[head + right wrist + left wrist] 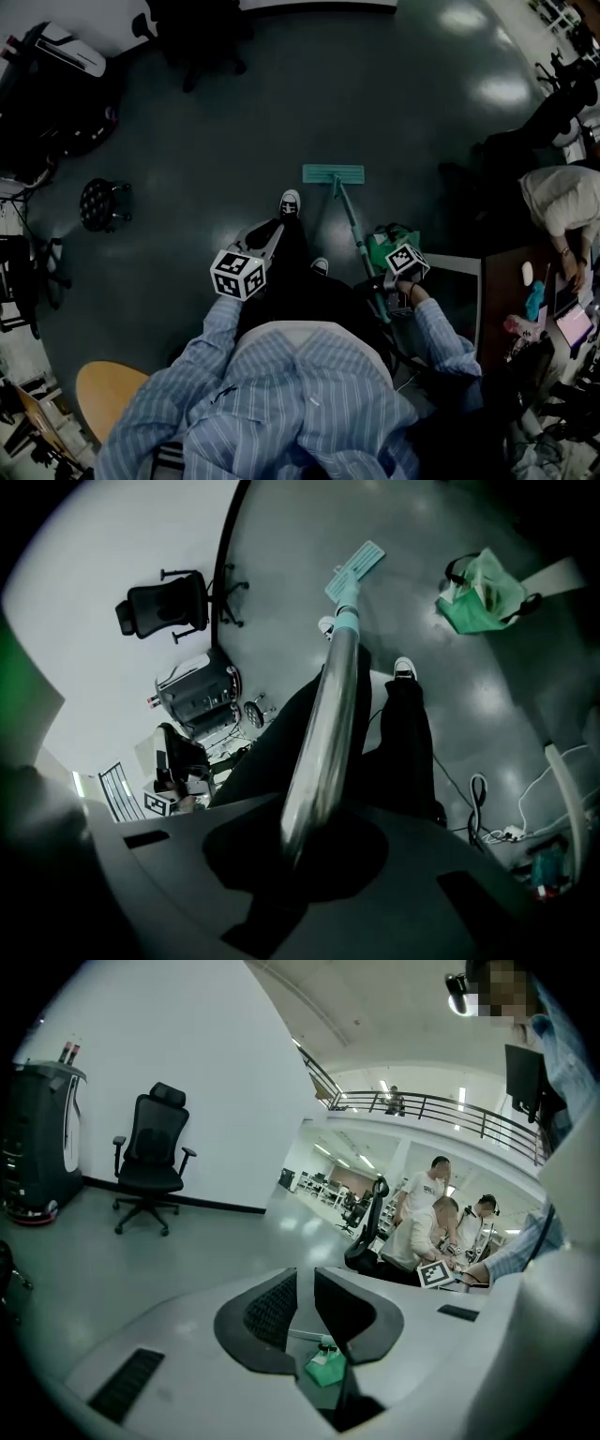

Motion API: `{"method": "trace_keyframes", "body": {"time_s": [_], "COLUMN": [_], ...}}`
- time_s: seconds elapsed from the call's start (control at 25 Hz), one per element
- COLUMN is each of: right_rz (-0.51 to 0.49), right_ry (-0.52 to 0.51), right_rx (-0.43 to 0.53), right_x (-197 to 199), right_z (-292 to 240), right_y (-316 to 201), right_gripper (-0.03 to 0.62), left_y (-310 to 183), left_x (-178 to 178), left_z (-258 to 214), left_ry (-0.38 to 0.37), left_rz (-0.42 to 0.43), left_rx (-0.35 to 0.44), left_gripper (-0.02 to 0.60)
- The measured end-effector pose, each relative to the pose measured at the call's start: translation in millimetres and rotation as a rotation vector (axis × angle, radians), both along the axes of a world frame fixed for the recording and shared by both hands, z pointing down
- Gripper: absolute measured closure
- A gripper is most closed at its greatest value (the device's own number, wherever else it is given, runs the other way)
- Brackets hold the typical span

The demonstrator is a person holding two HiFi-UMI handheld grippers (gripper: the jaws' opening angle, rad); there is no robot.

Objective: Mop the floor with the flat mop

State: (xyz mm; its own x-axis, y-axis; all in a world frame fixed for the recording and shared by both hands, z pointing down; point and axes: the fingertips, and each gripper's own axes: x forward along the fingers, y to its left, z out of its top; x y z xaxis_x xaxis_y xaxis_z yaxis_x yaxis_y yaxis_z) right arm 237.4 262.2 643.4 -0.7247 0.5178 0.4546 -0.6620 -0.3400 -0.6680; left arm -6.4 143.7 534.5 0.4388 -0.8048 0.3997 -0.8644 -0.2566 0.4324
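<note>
The flat mop's teal head [333, 173] lies flat on the dark floor ahead of the person's feet. Its metal handle [354, 232] slants back to my right gripper [387, 281], which is shut on it. In the right gripper view the shiny handle [323, 733] runs out from between the jaws of that gripper [309, 834] down to the mop head [354, 571]. My left gripper [274, 236] is held out over the person's left leg, away from the mop. In its own view the left gripper [306, 1305] shows only a thin slit between its pads and holds nothing.
A green bag [394, 246] sits on the floor just right of the handle. A black office chair [202, 37] and a machine [56, 84] stand at the far side, with a round stool [103, 203] at left. People work at a desk [511, 281] at right. Cables [480, 803] trail behind.
</note>
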Motion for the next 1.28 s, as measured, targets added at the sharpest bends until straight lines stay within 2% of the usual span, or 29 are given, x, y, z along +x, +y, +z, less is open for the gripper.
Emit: {"method": "trace_keyframes", "body": {"time_s": [0.24,0.44,0.76,1.0,1.2,1.28], "right_rz": [0.023,0.052,0.075,0.1,0.09,0.104], "right_ry": [-0.018,-0.026,-0.052,-0.061,-0.078,-0.083], "right_rx": [-0.021,-0.034,-0.052,-0.062,-0.057,-0.059], "right_x": [0,-10,-12,-14,-14,-15], "right_z": [-29,-41,-57,-61,-62,-62], "right_y": [38,53,38,32,27,29], "right_gripper": [0.559,0.559,0.554,0.554,0.549,0.549], "left_y": [26,47,52,55,58,57], "left_x": [-1,-18,-42,-40,-49,-51], "left_z": [-17,-28,-32,-33,-31,-31], "left_ry": [0.001,-0.016,-0.022,-0.024,-0.008,-0.003], "left_rz": [-0.011,-0.044,-0.116,-0.119,-0.171,-0.168], "left_rx": [0.042,0.066,0.081,0.093,0.084,0.078], "left_gripper": [0.52,0.52,0.52,0.52,0.52,0.52]}}
